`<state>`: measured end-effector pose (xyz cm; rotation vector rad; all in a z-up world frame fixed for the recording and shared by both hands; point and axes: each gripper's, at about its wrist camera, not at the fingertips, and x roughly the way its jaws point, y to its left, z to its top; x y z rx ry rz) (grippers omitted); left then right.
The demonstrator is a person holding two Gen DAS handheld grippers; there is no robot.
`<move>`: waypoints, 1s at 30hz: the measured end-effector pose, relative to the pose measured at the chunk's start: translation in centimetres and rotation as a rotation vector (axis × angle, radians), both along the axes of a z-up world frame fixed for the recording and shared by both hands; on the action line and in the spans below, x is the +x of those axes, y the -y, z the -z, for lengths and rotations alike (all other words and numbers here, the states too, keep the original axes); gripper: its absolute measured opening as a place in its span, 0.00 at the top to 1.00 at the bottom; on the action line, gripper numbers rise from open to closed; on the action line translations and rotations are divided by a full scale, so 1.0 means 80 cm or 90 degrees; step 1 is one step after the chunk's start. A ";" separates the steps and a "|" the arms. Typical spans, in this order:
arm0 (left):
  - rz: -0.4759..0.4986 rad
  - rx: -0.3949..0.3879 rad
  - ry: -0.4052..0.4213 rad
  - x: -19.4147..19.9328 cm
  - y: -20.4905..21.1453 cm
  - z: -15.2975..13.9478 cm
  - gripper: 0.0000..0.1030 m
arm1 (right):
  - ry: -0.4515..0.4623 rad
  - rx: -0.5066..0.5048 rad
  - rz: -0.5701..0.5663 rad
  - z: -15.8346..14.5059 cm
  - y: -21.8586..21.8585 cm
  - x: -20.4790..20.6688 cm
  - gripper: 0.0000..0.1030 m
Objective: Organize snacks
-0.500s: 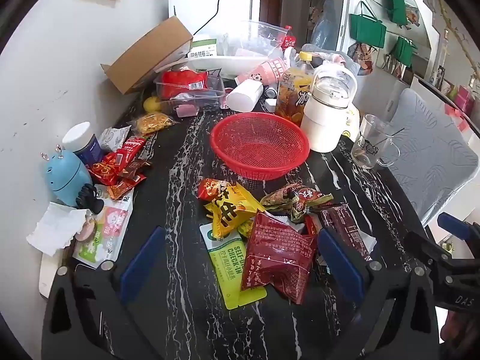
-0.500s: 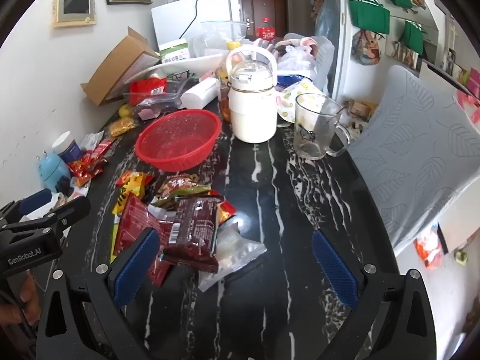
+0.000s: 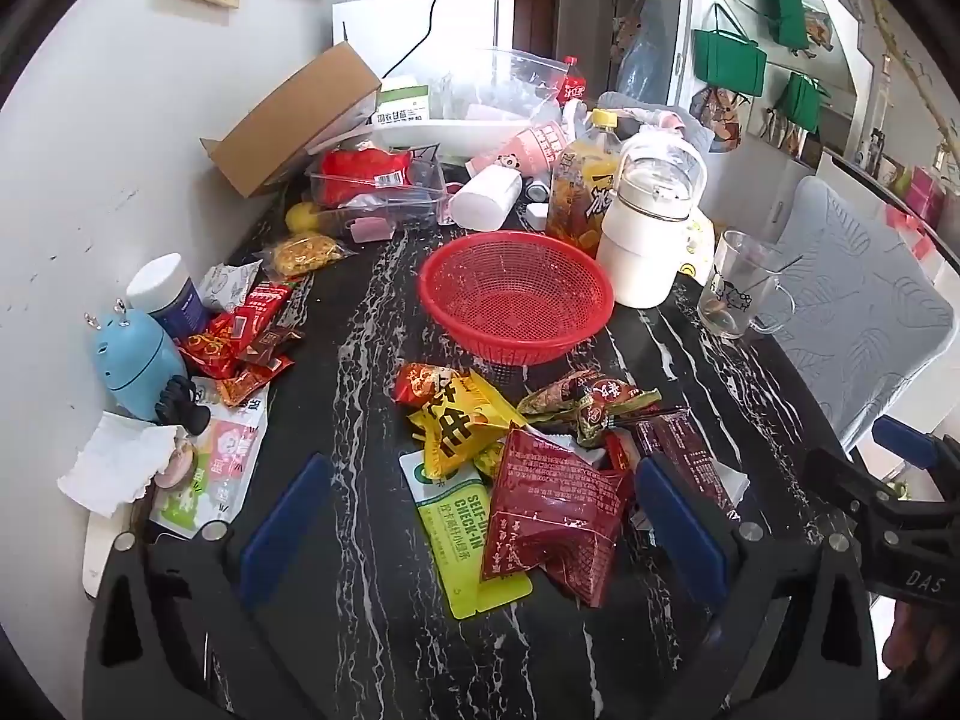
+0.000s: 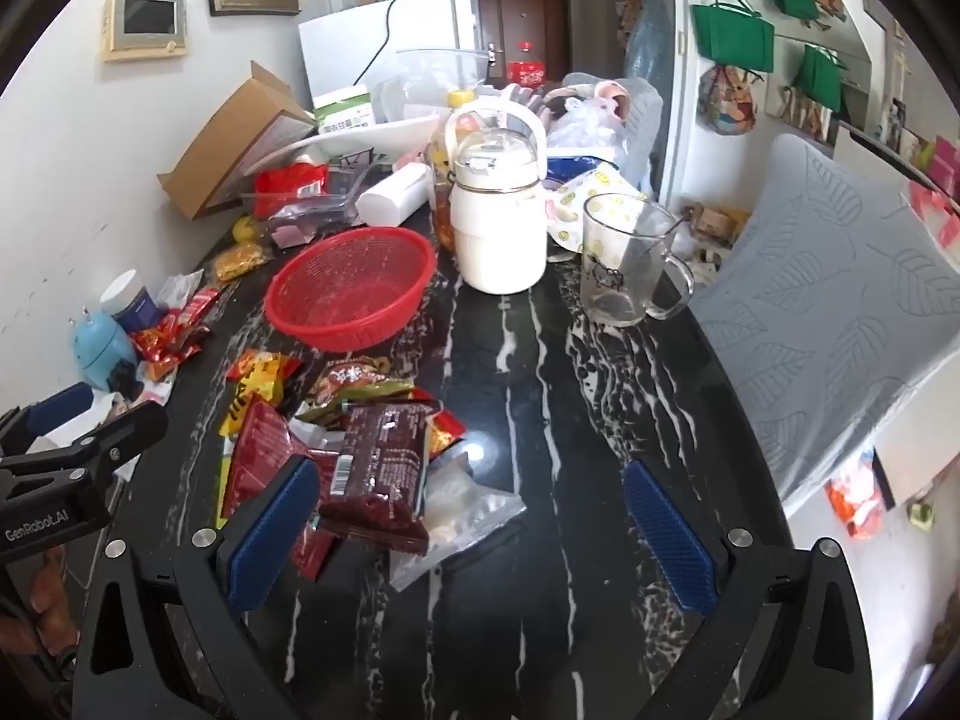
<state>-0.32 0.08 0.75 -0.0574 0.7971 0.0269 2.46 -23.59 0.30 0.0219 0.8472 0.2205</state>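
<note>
Left gripper [image 3: 480,516] jaws wide apart above snack packets [image 3: 540,456] mid-table, right gripper [image 4: 468,516] likewise spread and empty, red basket [image 3: 516,294] behind the pile, marble table [image 4: 540,420].

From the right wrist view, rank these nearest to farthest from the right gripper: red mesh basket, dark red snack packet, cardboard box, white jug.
1. dark red snack packet, beside the gripper's left finger.
2. red mesh basket, mid-table, left.
3. white jug, just behind the basket, centre.
4. cardboard box, far left against the wall.
</note>
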 end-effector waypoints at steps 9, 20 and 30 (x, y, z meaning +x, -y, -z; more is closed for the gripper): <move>0.008 0.001 -0.006 0.002 0.004 0.001 0.00 | -0.006 -0.008 0.007 0.007 -0.002 -0.006 0.00; 0.012 0.002 -0.007 0.001 0.009 0.006 0.00 | 0.002 -0.009 0.005 0.004 -0.002 -0.009 0.00; 0.012 0.003 -0.006 0.000 0.009 0.007 0.00 | 0.009 -0.002 -0.003 0.000 -0.004 -0.012 0.00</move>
